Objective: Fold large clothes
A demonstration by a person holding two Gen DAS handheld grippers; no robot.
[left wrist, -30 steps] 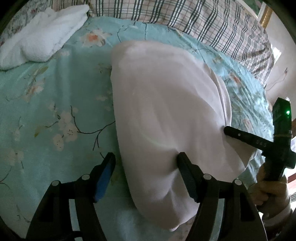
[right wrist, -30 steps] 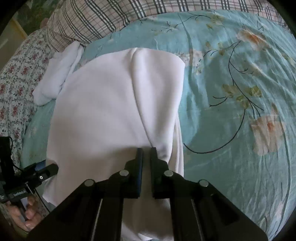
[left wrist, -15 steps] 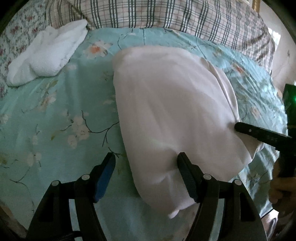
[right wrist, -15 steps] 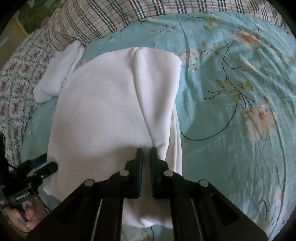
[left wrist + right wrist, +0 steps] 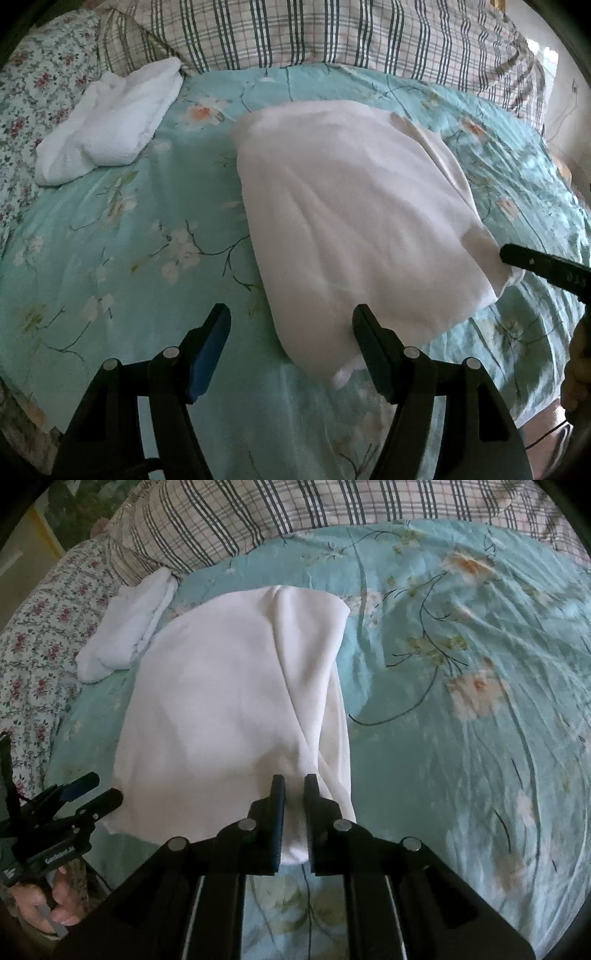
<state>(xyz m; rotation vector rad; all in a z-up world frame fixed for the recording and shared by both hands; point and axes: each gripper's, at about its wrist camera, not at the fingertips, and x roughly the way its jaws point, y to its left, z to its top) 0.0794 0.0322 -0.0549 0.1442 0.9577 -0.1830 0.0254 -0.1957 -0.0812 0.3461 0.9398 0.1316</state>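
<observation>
A large white garment lies folded into a long band on the teal floral bedspread; it also shows in the right wrist view. My left gripper is open, its jaws wide apart over the garment's near left corner, holding nothing. My right gripper is shut on the garment's near right edge, with white cloth pinched between the fingers. The right gripper's finger shows at the cloth's right corner in the left wrist view. The left gripper shows at the lower left of the right wrist view.
A folded white towel lies at the far left of the bed, also in the right wrist view. Plaid pillows line the head of the bed. A floral pillow sits at the left.
Both grippers have drawn back toward the near edge of the bed. The garment looks smaller and farther away. The left gripper stays open, the right stays shut on the cloth.
</observation>
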